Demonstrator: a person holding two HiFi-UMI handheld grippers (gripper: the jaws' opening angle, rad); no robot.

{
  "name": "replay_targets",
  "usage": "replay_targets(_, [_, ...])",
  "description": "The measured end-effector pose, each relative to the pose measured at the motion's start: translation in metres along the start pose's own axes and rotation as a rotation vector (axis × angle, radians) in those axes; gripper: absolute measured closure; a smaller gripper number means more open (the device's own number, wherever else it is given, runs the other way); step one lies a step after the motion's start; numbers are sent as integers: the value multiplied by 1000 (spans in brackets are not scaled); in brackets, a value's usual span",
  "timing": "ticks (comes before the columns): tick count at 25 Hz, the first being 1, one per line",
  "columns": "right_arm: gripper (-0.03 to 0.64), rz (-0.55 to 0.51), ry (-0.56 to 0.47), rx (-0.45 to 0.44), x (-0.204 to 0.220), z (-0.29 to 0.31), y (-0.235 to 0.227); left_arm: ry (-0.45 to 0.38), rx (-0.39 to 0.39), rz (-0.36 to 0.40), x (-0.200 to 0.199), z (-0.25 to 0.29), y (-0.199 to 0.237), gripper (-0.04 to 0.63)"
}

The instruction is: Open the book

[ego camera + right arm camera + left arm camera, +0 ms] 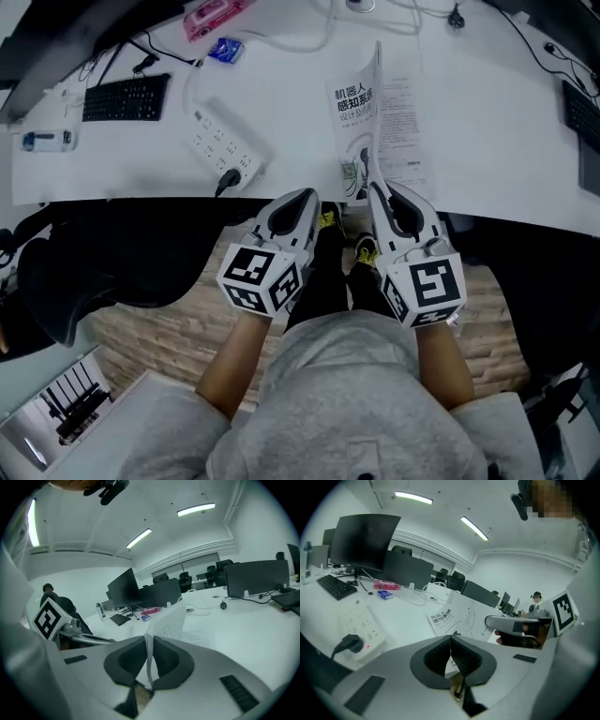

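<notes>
**A:** Where's the thin white paperback book (354, 122) w/ the dark printed title?

**B:** On the white worktop (487, 112), right of the white power strip (228, 145), at the near edge. Our right claw (148, 641) is pinching the front cover (171, 620) at its near edge. The cover stands about upright, w/ a text page (408, 131) bared beyond it.

**A:** And the left claw (451, 638)?

**B:** Pressed together w/ nothing in it, nearer us than the power strip, just short of the book's near corner.

**A:** So how do we finish cleanly?

**B:** We think the spine is on the power-strip side, so we swing the cover over in an arc twd the strip. Pulling straight up may lift or drag the whole book. We keep the pinch light to avoid a crease. Maybe we rest the left claw on the text page, then lay the cover flat.
</notes>
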State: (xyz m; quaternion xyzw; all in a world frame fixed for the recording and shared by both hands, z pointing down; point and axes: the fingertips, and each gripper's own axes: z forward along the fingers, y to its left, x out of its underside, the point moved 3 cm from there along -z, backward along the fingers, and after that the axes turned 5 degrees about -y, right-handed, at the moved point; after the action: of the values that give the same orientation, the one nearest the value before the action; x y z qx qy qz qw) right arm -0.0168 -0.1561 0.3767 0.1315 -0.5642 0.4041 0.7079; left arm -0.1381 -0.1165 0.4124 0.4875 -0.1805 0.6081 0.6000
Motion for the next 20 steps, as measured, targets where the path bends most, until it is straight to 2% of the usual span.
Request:
replay_targets(3, [571,-69,-1,-93,-3,16,25,-40,-71,-7,-2,-25,8,584])
replay_targets(8, [571,-113,17,-208,9,45,73,-85,-169,-48,4,-72,25,584])
replay_targets(12, [569,-154,88,-288,28,76,110,-105,-225,-68,7,-98,39,584])
replay_targets(18, [565,-136,224,-327,72,114,134,-128,-272,-101,11,-123,51,584])
replay_targets(20, [514,-108,272,-336,84,120,139,-130,-272,-108,12,-127,54,584])
